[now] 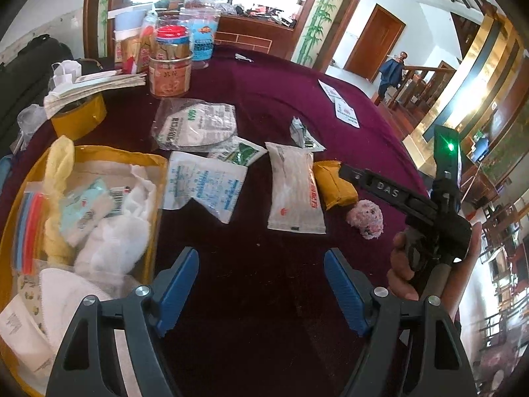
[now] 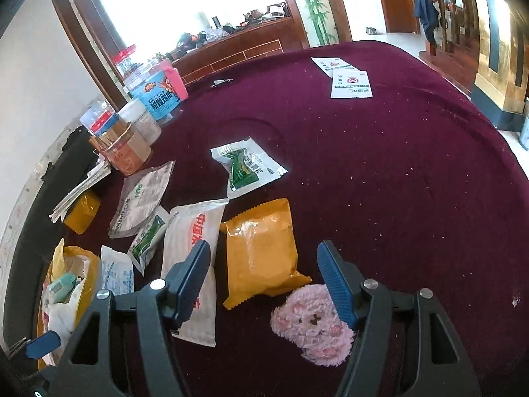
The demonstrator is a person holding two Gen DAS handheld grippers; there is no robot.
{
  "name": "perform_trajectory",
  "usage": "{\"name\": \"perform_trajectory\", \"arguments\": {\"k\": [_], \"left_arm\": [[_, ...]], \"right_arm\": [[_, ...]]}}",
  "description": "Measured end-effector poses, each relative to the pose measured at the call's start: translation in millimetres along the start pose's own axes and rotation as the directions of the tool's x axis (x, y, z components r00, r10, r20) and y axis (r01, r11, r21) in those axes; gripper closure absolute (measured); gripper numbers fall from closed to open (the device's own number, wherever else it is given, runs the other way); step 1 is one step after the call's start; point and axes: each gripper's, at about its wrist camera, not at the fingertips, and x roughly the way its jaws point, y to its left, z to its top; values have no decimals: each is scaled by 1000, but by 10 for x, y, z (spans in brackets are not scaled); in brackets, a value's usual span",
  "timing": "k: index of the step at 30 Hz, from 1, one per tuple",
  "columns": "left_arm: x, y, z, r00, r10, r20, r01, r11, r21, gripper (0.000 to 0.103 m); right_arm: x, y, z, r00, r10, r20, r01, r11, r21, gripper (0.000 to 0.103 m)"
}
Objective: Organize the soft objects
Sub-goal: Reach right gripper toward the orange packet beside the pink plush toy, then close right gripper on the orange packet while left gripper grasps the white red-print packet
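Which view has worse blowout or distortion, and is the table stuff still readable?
Left wrist: window behind the jars blown white, glare at the right edge, strong fisheye bending; packets sharp. Right wrist: window also clipped, dark corner vignette; yellow packet and pink plush crisp, sheen on the packet.

Maroon-clothed surface (image 2: pixel 396 165). Bright window (image 2: pixel 185 0) at 12 o'clock above a wooden cabinet (image 2: pixel 238 56); wooden door (image 1: pixel 375 43), stair railing (image 2: pixel 456 16) at 2 o'clock. White walls.
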Motion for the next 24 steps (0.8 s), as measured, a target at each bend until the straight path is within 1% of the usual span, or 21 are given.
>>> {"name": "perform_trajectory", "arguments": {"k": [7,11,13,18,21,24], "left_arm": [[124,-111,28,1000,1,-15,-1,1000,13,21],[217,-124,61,999,26,-23,-25,1000,16,21],[286,-108,89,999,38,-37,-38,999,7,21],[408,-78,142,997,57,-58,-58,998,-19,21],[472,-107,156,995,67,-71,-68,998,-13,21],[540,-156,173,994,63,-88,-64,998,-9,21]], "right_arm": [[202,-78,-27,997,-52,-61,54,998,26,36],[254,-82,-38,997,-33,-74,36,999,32,36],[228,-73,-44,997,-38,-66,40,999,26,39],[199,-100,-46,998,10,-59,-6,999,52,40],[236,-51,-48,998,1,-69,1,999,34,40],[283,5,-66,996,-29,-85,30,1000,3,40]]}}
